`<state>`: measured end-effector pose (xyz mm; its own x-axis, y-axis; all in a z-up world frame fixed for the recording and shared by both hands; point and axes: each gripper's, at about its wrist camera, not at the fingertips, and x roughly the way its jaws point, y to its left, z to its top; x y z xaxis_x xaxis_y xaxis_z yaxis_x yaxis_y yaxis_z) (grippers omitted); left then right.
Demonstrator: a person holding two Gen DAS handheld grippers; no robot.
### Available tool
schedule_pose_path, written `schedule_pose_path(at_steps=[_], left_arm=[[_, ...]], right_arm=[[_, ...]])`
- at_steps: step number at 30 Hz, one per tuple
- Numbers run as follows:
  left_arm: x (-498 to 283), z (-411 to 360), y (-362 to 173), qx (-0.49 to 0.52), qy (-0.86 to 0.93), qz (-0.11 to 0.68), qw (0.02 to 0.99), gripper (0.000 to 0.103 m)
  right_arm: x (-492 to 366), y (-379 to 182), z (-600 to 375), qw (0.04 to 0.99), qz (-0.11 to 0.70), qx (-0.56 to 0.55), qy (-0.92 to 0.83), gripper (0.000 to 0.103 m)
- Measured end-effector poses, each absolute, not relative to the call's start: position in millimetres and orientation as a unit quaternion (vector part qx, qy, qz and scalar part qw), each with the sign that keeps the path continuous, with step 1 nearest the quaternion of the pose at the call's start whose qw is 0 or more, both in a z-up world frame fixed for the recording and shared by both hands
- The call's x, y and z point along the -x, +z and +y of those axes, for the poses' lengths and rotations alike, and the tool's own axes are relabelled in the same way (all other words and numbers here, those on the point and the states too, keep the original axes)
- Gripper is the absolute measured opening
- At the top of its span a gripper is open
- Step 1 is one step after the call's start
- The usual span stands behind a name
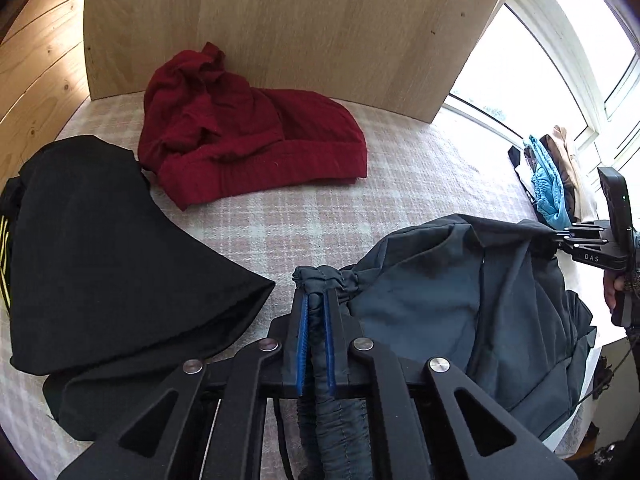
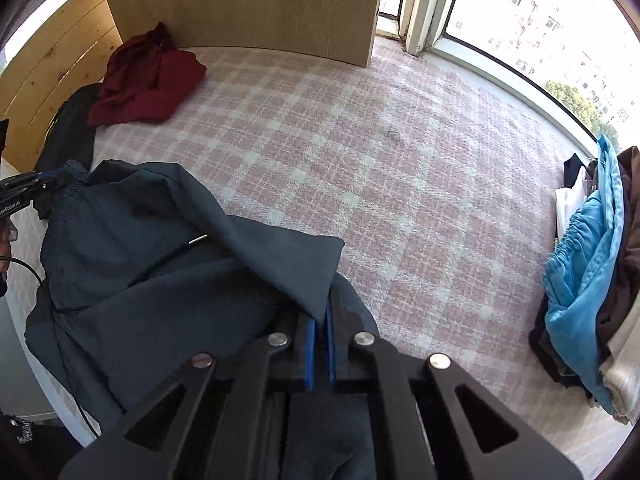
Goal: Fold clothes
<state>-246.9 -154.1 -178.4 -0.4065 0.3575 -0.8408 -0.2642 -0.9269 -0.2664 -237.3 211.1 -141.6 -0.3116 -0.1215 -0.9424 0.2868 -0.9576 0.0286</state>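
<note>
Dark grey-blue shorts (image 1: 452, 292) (image 2: 160, 264) with a gathered elastic waistband hang stretched between both grippers above the pink plaid bed cover (image 1: 312, 216). My left gripper (image 1: 318, 296) is shut on one end of the waistband, whose bunched fabric runs between the blue pads. My right gripper (image 2: 320, 316) is shut on the other end; cloth drapes over its fingertips. In the left wrist view the right gripper (image 1: 560, 236) pinches the shorts at far right. The right wrist view shows the left gripper (image 2: 60, 178) at the far left edge. A drawstring tip (image 2: 198, 239) lies on the fabric.
A crumpled red knit garment (image 1: 240, 136) (image 2: 144, 80) lies by the wooden headboard (image 1: 280, 20). A black garment (image 1: 100, 248) sits at left. A pile of clothes with a bright blue piece (image 2: 584, 272) (image 1: 548, 184) rests at the right by the window.
</note>
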Motion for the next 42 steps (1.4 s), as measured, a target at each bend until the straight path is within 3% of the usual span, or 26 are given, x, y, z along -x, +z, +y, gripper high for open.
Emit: schedule_pose_path(at_steps=[9,16,21,25,29,33,34,36,42], left_arm=[[270,-220,-110,0.456,0.881,-0.027,0.121,0.007],[284,-238,-144,0.521,0.849,0.025,0.088,0.009],[210,-248,-123,0.529,0.834,0.022,0.155,0.030],[139,-231,-131,0.557,0.802,0.038,0.211,0.037],[106,-209,-163,0.583,0.780,0.046,0.224,0.037],[100,-192,-193,0.597,0.769,0.047,0.225,0.033],[100,-189,-199,0.600,0.766,0.054,0.223,0.028],[100,-183,-210,0.609,0.757,0.069,0.225,0.004],[91,-186,-205,0.609,0.758,0.074,0.221,0.001]], right_arm=[[285,-101,146,0.145,0.104,-0.503,-0.846,0.003],[320,-131,122,0.138,0.126,-0.557,-0.809,0.006],[255,-87,155,0.170,0.094,-0.547,-0.815,0.022],[172,-61,220,0.145,0.026,-0.534,-0.832,0.045],[81,-75,305,0.036,-0.045,-0.541,-0.839,0.045],[8,-102,382,-0.079,-0.111,-0.555,-0.821,0.045],[-2,-108,392,-0.097,-0.118,-0.557,-0.816,0.045],[-10,-118,405,-0.103,-0.123,-0.561,-0.812,0.045],[40,-145,399,-0.074,-0.054,-0.588,-0.804,0.045]])
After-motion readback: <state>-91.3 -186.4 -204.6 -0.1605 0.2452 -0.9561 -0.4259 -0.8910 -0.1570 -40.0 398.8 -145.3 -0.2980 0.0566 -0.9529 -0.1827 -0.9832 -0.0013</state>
